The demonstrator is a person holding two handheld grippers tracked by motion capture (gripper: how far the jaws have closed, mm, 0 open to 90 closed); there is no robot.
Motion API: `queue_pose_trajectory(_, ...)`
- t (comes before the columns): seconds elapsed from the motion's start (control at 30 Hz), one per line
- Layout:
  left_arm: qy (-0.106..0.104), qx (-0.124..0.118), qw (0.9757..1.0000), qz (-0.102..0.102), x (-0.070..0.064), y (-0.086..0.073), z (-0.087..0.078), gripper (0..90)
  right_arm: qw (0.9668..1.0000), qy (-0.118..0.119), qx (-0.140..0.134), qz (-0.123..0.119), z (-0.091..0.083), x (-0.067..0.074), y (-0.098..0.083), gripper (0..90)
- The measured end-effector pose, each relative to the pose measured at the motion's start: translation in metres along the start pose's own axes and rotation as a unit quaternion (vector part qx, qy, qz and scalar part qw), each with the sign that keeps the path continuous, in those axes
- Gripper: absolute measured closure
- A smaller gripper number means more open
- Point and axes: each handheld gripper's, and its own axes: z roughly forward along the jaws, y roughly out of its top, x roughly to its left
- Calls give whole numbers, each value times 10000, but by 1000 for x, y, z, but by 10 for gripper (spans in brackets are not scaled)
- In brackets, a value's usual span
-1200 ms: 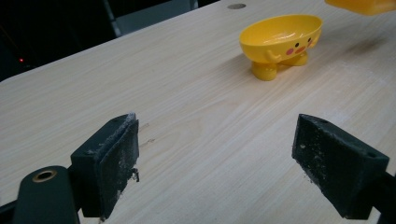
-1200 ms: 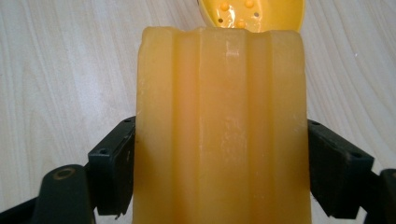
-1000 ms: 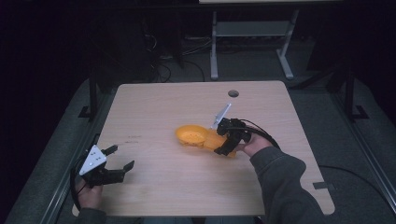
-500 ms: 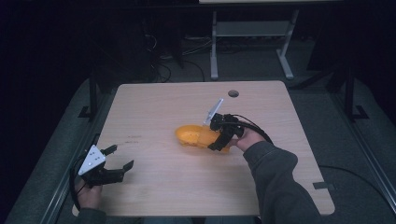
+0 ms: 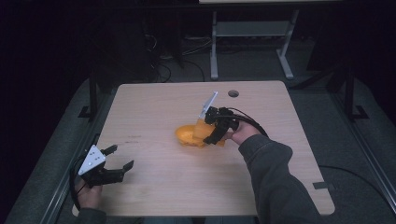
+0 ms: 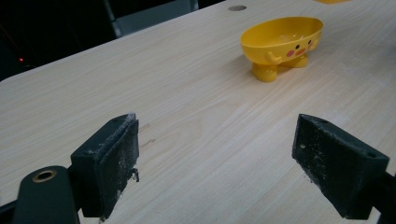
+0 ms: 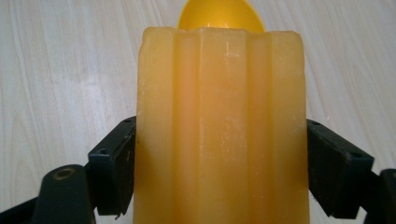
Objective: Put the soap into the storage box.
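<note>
A: Mid-table, toward the far edge, you're clamping the soap bar (image 7: 222,126) in your right gripper (image 5: 215,127), just over the yellow dish (image 6: 281,39). Why?

B: You're lining it up to drop. Your left gripper (image 5: 115,161) is idling wide open by the near-left corner.

A pale orange ridged soap bar (image 7: 219,126) is standing on end in the middle of the right gripper view, filling it from the bottom edge up, clamped at both sides. Just behind its top edge a yellow soap dish (image 7: 220,14) is peeking out. In the left gripper view's upper right, this dish (image 6: 281,41) is standing upright on stubby feet, showing a small painted face
</note>
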Motion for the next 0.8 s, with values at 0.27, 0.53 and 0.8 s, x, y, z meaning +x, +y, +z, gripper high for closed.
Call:
queue_pose_trajectory(0.27,6,-3,10000,-4,1,0,0,139,10000,18,34,-75,4,-3,15,205)
queue_pose_trajectory(0.53,11,-27,10000,-17,1,0,0,139,9998,60,86,-180,10,-7,29,205)
queue_pose_trajectory(0.8,2,-9,10000,2,2,0,-1,139,9997,92,110,-204,16,-9,39,205)
